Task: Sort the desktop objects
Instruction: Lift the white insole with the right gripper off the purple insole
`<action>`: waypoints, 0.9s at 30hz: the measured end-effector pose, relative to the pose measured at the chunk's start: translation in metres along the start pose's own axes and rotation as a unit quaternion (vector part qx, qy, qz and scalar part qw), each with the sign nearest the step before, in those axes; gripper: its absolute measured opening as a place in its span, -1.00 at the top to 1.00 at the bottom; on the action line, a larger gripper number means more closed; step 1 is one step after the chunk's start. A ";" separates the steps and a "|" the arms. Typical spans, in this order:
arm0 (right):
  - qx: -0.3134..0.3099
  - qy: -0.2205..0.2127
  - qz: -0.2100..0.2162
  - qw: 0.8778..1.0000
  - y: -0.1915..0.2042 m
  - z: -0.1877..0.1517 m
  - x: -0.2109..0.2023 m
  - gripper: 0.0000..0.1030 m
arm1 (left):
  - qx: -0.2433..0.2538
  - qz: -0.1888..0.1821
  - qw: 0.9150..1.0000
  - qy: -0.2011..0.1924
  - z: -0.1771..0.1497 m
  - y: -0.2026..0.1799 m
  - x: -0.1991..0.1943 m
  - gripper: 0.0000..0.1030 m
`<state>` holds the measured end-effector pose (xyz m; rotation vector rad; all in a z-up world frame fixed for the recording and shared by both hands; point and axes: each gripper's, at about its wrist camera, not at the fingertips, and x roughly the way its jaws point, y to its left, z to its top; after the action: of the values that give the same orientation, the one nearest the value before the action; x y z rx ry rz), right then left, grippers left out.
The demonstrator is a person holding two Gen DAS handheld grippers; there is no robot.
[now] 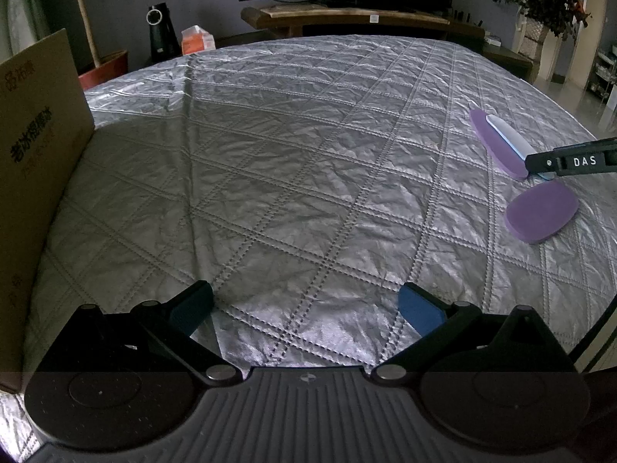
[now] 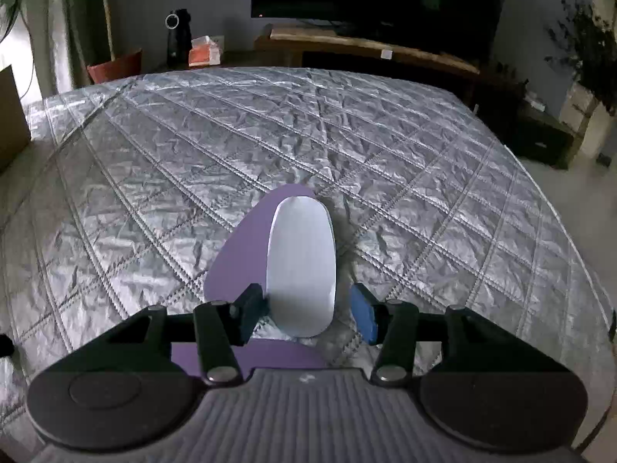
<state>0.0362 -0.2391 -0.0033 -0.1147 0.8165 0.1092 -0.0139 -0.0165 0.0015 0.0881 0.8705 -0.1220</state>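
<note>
A flat white oval piece (image 2: 300, 266) lies on a purple oval pad (image 2: 243, 250) on the silver quilted cover (image 2: 154, 193). My right gripper (image 2: 307, 318) is open, its fingers on either side of the white piece's near end. The left pad is against the piece and a narrow gap shows at the right pad. A second purple pad (image 2: 270, 355) lies under this gripper. In the left wrist view the white piece (image 1: 505, 133), its pad (image 1: 497, 146) and the second pad (image 1: 541, 212) sit at the far right. My left gripper (image 1: 306, 308) stands open over bare cover.
A tall cardboard box (image 1: 34, 154) stands at the cover's left edge. Beyond the far edge are a wooden bench (image 1: 347, 15) under a dark screen, an orange tissue box (image 1: 196, 40), a black device (image 1: 158, 31) and a potted tree (image 1: 104, 65).
</note>
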 end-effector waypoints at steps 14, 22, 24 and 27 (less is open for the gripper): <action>0.010 -0.002 0.001 1.000 -0.004 0.001 -0.003 0.19 | 0.000 -0.002 1.000 -0.003 -0.001 -0.001 0.001 -1.00; -0.005 0.008 0.004 1.000 0.000 0.000 0.001 0.06 | 0.000 -0.002 1.000 -0.003 0.000 -0.002 0.000 -1.00; -0.014 0.009 0.003 1.000 0.003 0.000 0.003 0.06 | 0.000 -0.002 1.000 -0.003 0.000 -0.002 0.000 -1.00; -0.007 0.009 -0.001 1.000 0.000 0.001 0.005 0.06 | 0.000 -0.002 1.000 -0.003 -0.001 -0.002 0.000 -1.00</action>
<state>0.0406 -0.2387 -0.0064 -0.1295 0.8338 0.1123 -0.0145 -0.0180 0.0010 0.0858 0.8642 -0.1258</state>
